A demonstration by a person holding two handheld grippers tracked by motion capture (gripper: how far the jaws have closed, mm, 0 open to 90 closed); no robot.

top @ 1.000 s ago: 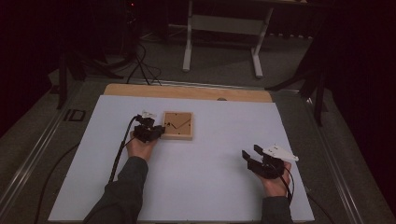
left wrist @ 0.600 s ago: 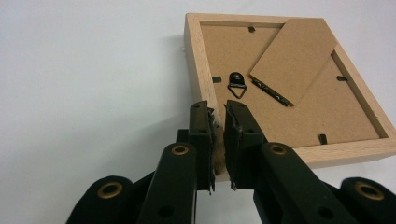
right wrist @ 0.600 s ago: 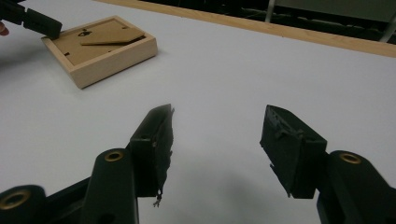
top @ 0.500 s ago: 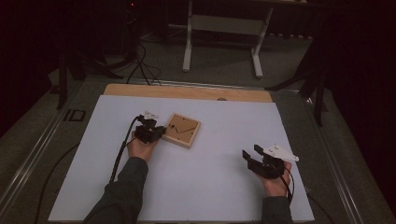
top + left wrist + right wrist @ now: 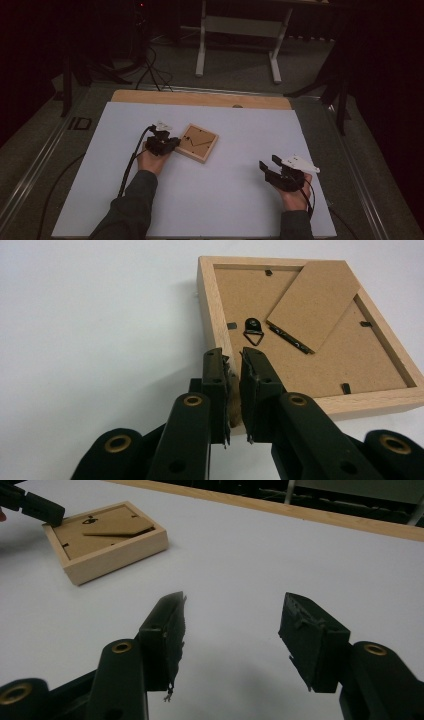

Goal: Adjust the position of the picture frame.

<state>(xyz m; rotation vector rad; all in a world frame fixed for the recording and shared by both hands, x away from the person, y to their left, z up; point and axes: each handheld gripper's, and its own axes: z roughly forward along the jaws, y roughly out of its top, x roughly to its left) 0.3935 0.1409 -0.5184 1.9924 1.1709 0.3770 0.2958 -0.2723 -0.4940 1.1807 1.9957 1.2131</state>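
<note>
A light wooden picture frame [image 5: 199,142] lies face down on the white sheet, turned askew. Its brown backing board [image 5: 310,325] shows a loose stand flap and a small black hanger ring [image 5: 253,332]. My left gripper [image 5: 174,144] is at the frame's left edge. In the left gripper view its jaws [image 5: 232,362] are shut on the frame's wooden rim near a corner. My right gripper [image 5: 267,167] rests near the front right of the sheet, well away from the frame. It stands open [image 5: 235,620] with nothing between its fingers. The frame [image 5: 107,535] lies far left in its view.
The white sheet [image 5: 240,200] covers the table, with a wooden strip [image 5: 200,98] along its far edge. A black cable [image 5: 127,167] trails from the left gripper toward the front. A metal stand [image 5: 235,45] and floor cables lie beyond the table.
The frame has turned from square to askew and shifted slightly right and nearer, with the left gripper at its edge. The right gripper has hardly moved.
</note>
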